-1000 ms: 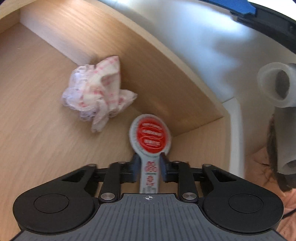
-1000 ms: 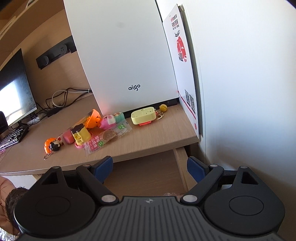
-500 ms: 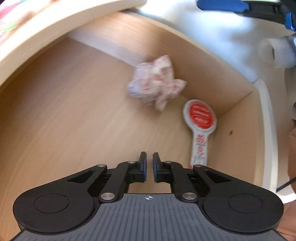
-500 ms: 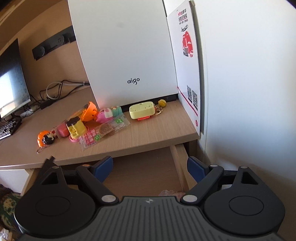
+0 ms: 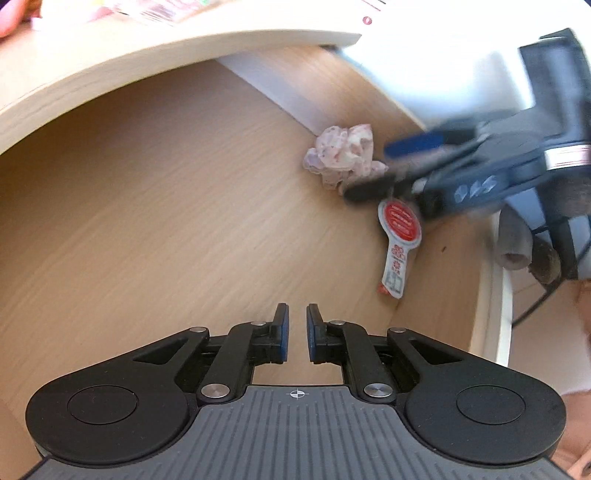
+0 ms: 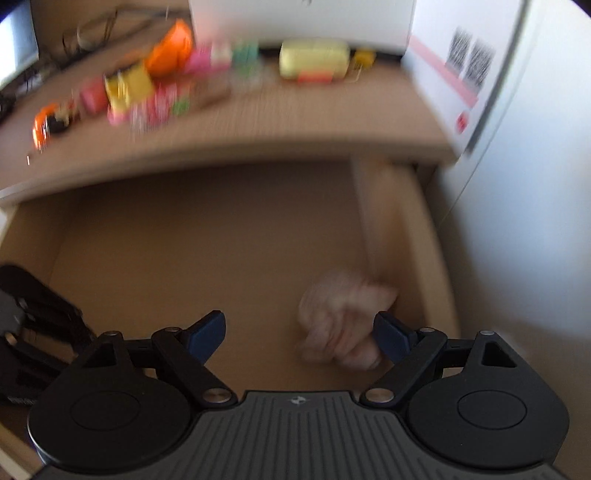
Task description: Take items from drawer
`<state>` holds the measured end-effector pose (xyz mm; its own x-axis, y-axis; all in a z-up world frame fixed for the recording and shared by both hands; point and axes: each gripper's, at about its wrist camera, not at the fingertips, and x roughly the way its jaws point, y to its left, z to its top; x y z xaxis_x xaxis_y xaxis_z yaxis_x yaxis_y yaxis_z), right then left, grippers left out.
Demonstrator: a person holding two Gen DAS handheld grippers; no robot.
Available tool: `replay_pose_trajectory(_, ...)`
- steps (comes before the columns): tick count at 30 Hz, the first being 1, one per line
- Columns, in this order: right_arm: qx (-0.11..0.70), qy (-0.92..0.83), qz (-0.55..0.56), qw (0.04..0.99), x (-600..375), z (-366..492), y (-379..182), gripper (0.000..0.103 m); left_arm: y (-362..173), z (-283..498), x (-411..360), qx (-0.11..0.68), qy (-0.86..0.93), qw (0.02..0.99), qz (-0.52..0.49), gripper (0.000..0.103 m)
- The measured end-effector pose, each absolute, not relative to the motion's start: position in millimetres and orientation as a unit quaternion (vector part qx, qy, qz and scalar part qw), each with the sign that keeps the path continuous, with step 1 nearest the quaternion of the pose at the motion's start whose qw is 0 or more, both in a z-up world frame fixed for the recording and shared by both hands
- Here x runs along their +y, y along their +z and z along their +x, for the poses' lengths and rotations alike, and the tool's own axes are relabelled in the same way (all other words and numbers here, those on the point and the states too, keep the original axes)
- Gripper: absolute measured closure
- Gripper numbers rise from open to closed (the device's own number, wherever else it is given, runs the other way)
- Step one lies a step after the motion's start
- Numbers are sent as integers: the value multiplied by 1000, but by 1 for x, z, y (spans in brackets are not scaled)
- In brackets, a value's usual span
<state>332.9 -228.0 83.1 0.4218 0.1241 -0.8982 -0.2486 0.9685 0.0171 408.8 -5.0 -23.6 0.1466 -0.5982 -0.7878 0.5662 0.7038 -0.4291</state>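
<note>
The bench (image 6: pixel 258 122) runs across the top of both views, its front edge overhanging the open drawer (image 5: pixel 147 206), whose pale wooden floor fills most of what lies ahead of both sets of fingers. On the bench, far beyond the right gripper's fingers, sits a blurred row of small colourful toys (image 6: pixel 147 85) and a yellow case (image 6: pixel 314 59), in front of a white box (image 6: pixel 303 18).

The left gripper (image 5: pixel 297 338) hangs over bare drawer floor with its fingers drawn together, a narrow slit between the blue pads and nothing caught there. The right gripper (image 6: pixel 297 334) reaches into the drawer's right-hand corner with its fingers spread wide apart; in the left wrist view it shows as a dark, blurred shape (image 5: pixel 461 177) coming in from the right.

A crumpled pink-and-white wrapper (image 6: pixel 340 314) lies by the drawer's right wall, just beyond and partly between the right fingers, nearer the right-hand one; no pad presses on it. A red-and-white paddle-shaped packet (image 5: pixel 397 240) lies flat ahead and to the right of the left fingers, well apart from them, just under the right gripper.
</note>
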Motion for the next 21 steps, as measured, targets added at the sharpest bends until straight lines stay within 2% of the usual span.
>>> replay_pose_trajectory(5,618,63,-121,774,-214,334,67,15,-8,404,26,464,-367,803,-69,92)
replay_pose_trajectory(9,685,32,-98,721,-213,336,55,17,-2,402,35,428,-317,842,-85,91)
replay_pose_trajectory(12,710,2,-97,698,-210,338,47,31,5,401,47,403,-317,851,-109,91)
replay_pose_trajectory(13,715,-5,-96,693,-209,340,45,40,6,403,49,399,-319,851,-120,91)
replay_pose_trajectory(15,739,-9,-82,669,-209,343,34,48,1,410,49,397,-315,850,-144,91)
replay_pose_trajectory(16,748,-14,-83,659,-208,343,29,44,0,414,51,399,-310,849,-157,91)
replay_pose_trajectory(21,746,-12,-113,656,-188,346,25,45,-5,424,58,408,-303,838,-200,91)
